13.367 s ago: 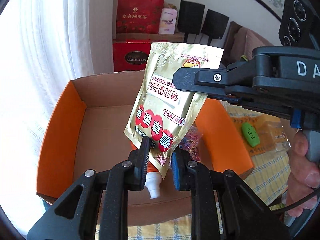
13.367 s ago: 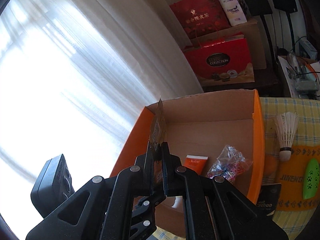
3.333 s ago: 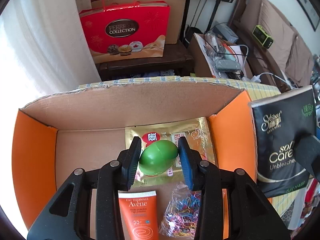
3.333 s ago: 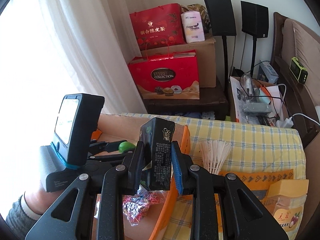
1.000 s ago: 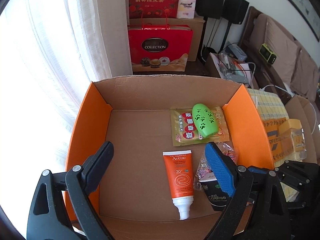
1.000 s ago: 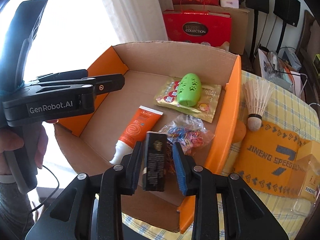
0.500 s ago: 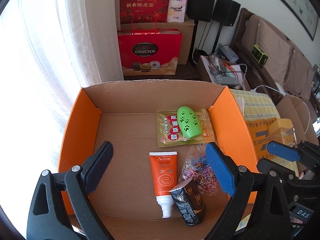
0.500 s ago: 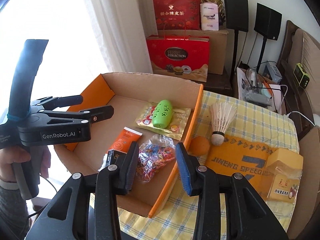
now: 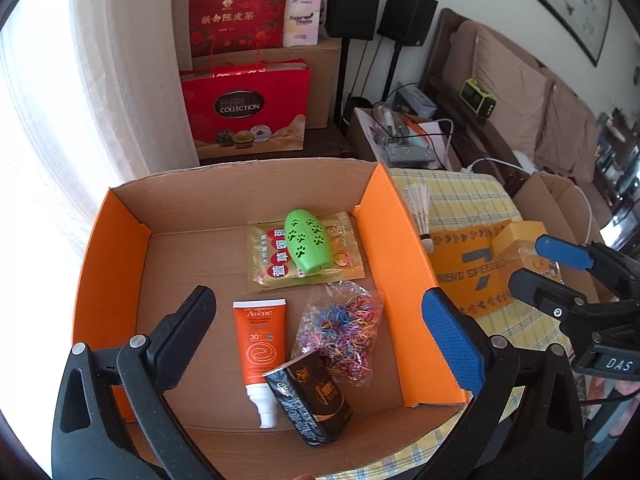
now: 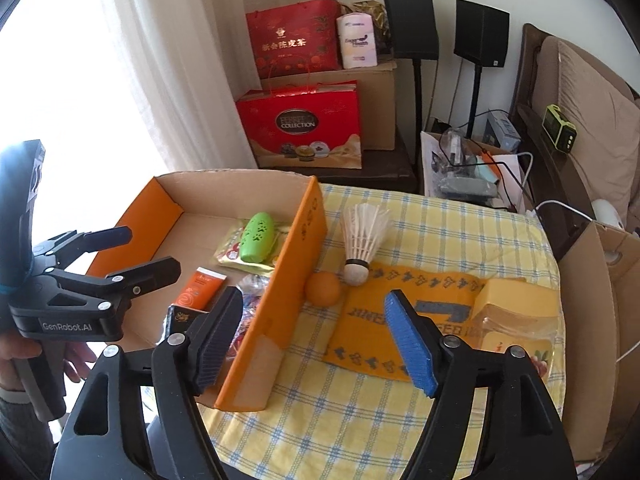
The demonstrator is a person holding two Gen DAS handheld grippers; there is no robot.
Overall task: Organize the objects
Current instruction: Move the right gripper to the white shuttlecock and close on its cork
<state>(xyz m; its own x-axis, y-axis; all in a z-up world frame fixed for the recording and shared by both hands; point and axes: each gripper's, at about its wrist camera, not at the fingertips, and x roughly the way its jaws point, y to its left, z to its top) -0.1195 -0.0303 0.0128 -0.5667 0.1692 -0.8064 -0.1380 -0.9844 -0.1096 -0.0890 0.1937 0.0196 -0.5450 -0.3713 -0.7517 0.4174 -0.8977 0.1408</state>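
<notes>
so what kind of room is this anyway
Most likely a home living room: a brown cushioned sofa along the wall, two black speakers on stands, red gift bags stacked by the white curtain, and a yellow checked tablecloth.

Cardboard box sits at left end of the table. Inside: pouch toward the back wall, oval case on top of it; tube nearer the front, bag of rubber bands to its right, tissue pack frontmost, overlapping the tube's cap end. Outside, right of the box wall: ball, shuttlecock behind it, cloth further right, jar on its right end.
</notes>
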